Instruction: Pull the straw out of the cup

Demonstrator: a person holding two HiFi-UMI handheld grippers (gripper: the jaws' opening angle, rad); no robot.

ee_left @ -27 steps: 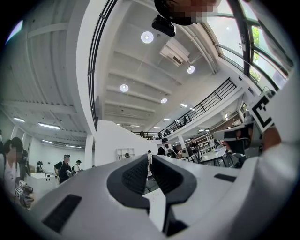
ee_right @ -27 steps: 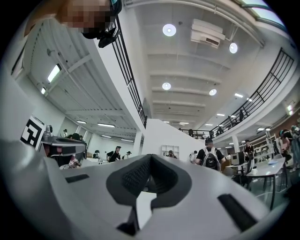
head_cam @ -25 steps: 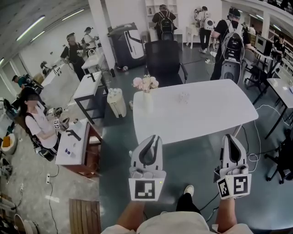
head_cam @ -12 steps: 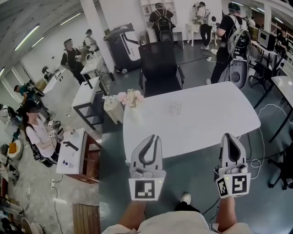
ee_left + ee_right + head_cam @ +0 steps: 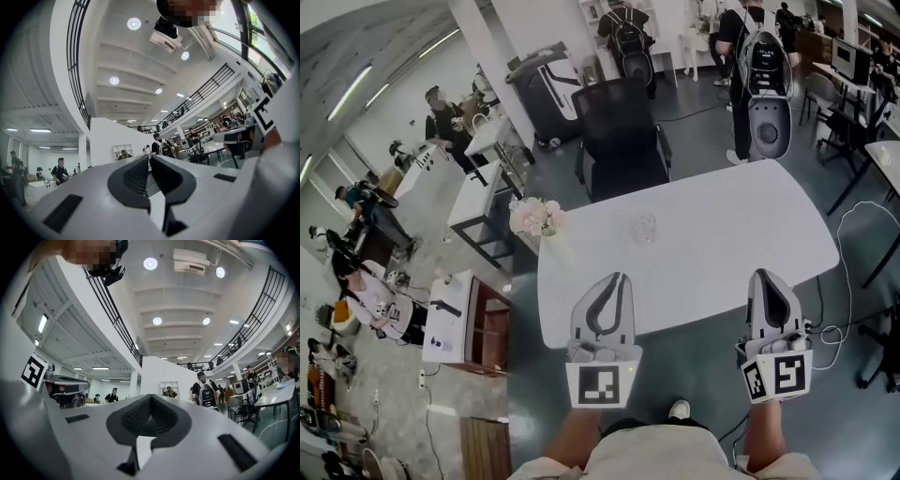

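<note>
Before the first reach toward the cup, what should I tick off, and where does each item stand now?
1. Cup upright on the white table: ok.
2. Straw visible in the cup: cannot tell, too small.
3. Left gripper empty: ok, jaws together on nothing.
4. Right gripper empty: ok, jaws together on nothing.
5. Jaws open for a grasp: not ok, both are shut.
6. Flower vase clear of the cup: ok, it stands apart at the table's left corner.
</note>
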